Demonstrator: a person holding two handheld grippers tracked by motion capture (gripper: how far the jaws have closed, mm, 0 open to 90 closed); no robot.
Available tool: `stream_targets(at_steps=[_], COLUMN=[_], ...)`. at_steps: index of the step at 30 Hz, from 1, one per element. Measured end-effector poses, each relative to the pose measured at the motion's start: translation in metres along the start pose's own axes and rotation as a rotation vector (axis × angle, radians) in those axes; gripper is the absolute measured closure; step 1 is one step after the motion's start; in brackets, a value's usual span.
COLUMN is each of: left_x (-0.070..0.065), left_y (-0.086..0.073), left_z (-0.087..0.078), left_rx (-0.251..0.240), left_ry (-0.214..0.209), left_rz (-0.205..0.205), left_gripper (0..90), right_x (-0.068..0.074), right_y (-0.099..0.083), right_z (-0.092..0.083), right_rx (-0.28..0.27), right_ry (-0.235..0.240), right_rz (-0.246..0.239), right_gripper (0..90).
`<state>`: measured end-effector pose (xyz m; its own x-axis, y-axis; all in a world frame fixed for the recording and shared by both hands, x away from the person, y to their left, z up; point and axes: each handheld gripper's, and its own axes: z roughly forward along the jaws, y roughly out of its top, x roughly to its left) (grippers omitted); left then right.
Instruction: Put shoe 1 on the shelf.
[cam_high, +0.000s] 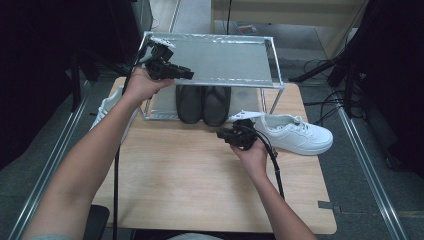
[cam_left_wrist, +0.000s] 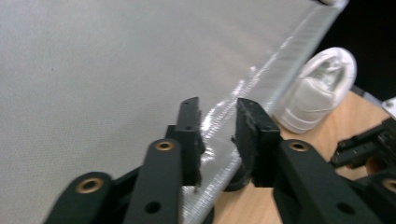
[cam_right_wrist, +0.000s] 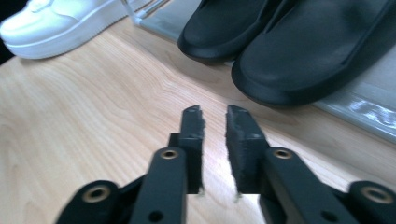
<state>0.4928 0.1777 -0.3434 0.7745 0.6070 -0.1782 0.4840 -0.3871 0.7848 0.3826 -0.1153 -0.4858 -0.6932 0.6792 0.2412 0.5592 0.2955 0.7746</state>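
Note:
A two-level metal rack (cam_high: 225, 60) stands at the back of the wooden table (cam_high: 190, 185). A pair of black slippers (cam_high: 202, 102) sits on its lower shelf. One white sneaker (cam_high: 295, 134) lies on the table right of the rack, and another (cam_high: 107, 105) lies at the left edge. My left gripper (cam_high: 187, 75) hovers at the front left of the top shelf. Its jaws stand open (cam_left_wrist: 217, 109) over the shelf's front rail (cam_left_wrist: 261, 79), with nothing held. My right gripper (cam_high: 222, 134) is open (cam_right_wrist: 215, 116) above bare wood, just short of the slippers (cam_right_wrist: 317, 51).
The right gripper view has the left white sneaker (cam_right_wrist: 60, 21) at its upper left, and the left gripper view has the right sneaker (cam_left_wrist: 322, 88) past the rail. Dark curtains and metal floor rails (cam_high: 370, 165) flank the table. Cables trail from both grippers.

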Motion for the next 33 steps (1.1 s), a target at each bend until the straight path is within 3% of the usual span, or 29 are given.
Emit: stream_targets(at_steps=[4,9,13,19,23,30,33], left_x=[-0.008,-0.018,-0.026,-0.037,-0.045,-0.052,-0.054], left_y=[-0.003,-0.011,-0.021,-0.035,-0.046,-0.074,-0.084], left_z=[-0.008,-0.016,-0.022,-0.030,-0.028,-0.014,-0.009], left_rx=[0.018,0.040,0.040,0.018,0.044,0.055,0.072], left_ry=[-0.008,-0.035,-0.040,-0.035,-0.038,-0.070,-0.058], left_rz=[0.033,0.038,0.046,0.064,0.084,0.073,0.091], left_gripper=[63.3,47.8,44.2,42.0,40.8,40.2,40.1], right_x=[-0.001,-0.001,-0.002,-0.006,-0.008,-0.012,-0.013], right_y=[-0.002,-0.007,-0.011,-0.021,-0.030,-0.037,-0.039], right_z=[-0.017,-0.039,-0.055,-0.072,-0.081,-0.098,-0.103], right_rx=[-0.006,-0.056,-0.088,-0.089,-0.091,-0.120,-0.118], right_ry=[0.012,-0.001,-0.013,-0.011,0.024,-0.006,-0.014], right_rz=[-0.014,-0.045,-0.063,-0.071,-0.032,-0.040,-0.045], right_gripper=[69.5,60.9,57.1,54.6,52.1,52.6,52.5])
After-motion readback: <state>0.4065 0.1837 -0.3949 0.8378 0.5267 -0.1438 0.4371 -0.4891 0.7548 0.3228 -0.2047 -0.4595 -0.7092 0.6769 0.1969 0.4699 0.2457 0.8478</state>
